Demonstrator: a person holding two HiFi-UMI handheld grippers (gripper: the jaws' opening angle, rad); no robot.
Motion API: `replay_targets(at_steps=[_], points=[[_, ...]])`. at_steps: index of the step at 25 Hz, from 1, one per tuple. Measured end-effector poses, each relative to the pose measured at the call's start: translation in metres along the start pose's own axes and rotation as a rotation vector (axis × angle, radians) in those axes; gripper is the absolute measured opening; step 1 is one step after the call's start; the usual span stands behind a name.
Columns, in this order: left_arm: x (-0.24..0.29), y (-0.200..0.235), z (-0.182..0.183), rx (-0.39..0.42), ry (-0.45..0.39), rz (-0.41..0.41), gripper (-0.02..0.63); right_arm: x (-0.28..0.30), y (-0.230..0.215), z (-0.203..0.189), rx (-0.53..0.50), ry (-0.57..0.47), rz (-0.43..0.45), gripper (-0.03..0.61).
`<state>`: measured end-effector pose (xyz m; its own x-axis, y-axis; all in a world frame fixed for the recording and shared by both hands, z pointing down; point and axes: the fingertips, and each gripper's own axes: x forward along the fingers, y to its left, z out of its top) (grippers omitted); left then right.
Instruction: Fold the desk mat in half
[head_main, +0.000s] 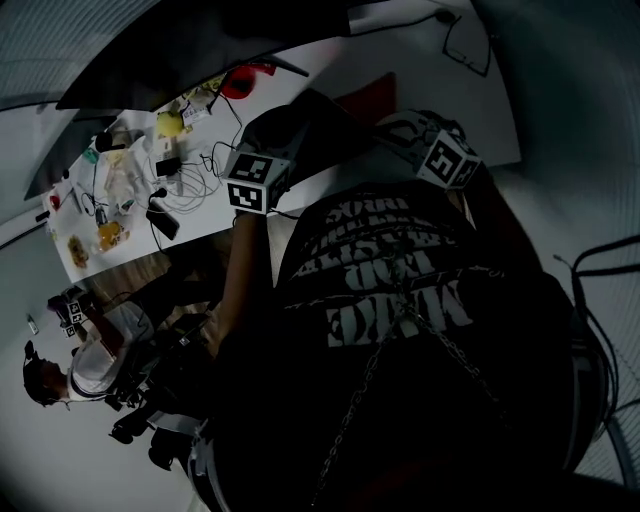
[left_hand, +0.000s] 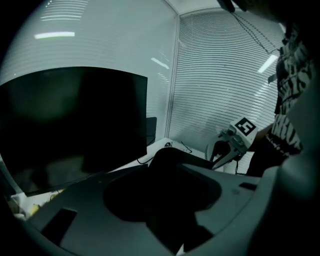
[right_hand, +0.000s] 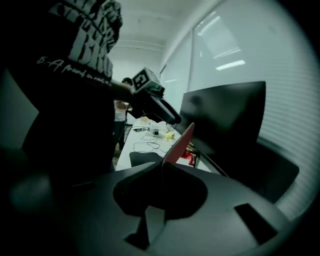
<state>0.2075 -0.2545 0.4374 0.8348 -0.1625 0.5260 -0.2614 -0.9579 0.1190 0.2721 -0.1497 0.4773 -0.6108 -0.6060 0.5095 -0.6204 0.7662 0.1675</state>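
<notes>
The right claw (right_hand: 161, 167) is pinching the lifted edge of the desk mat (right_hand: 179, 142). Its jaws are closing thin on the sheet, and the mat's red underside is showing just in front of the monitor (right_hand: 225, 115). The left claw (left_hand: 169, 167) is standing partly open in the dim view, with a dark fold of the mat lying between its jaws, also in front of the monitor. The white surface (right_hand: 131, 131) is running along beside the monitor, carrying cables (right_hand: 142, 146).

1. We find the table (head_main: 410, 55) bare toward its right end — room to pass.
2. Cables (head_main: 190, 175) and clutter (head_main: 110, 235) crowd its left end.
3. The monitor (head_main: 180, 55) walls the far edge.
4. The raised mat (right_hand: 178, 142) blocks the middle.
</notes>
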Motion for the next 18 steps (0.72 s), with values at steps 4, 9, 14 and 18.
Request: replay_targets(at_steps=[4,9,14,18], points=[[0.007,-0.001,0.007,0.141,-0.003,-0.024,0.220,-0.002,0.010,0.003,-0.162,-0.018,0.026,0.014],[0.029,-0.007,-0.001,0.254,0.073,-0.203,0.268,0.002,0.017,-0.001,-0.238,-0.018,0.066,0.014],[0.058,-0.015,-0.019,0.279,0.168,-0.425,0.273,0.003,0.026,-0.009,-0.259,-0.015,0.076,0.014],[0.064,-0.028,-0.029,0.283,0.247,-0.671,0.267,0.006,0.030,-0.012,-0.247,0.012,0.104,0.014]])
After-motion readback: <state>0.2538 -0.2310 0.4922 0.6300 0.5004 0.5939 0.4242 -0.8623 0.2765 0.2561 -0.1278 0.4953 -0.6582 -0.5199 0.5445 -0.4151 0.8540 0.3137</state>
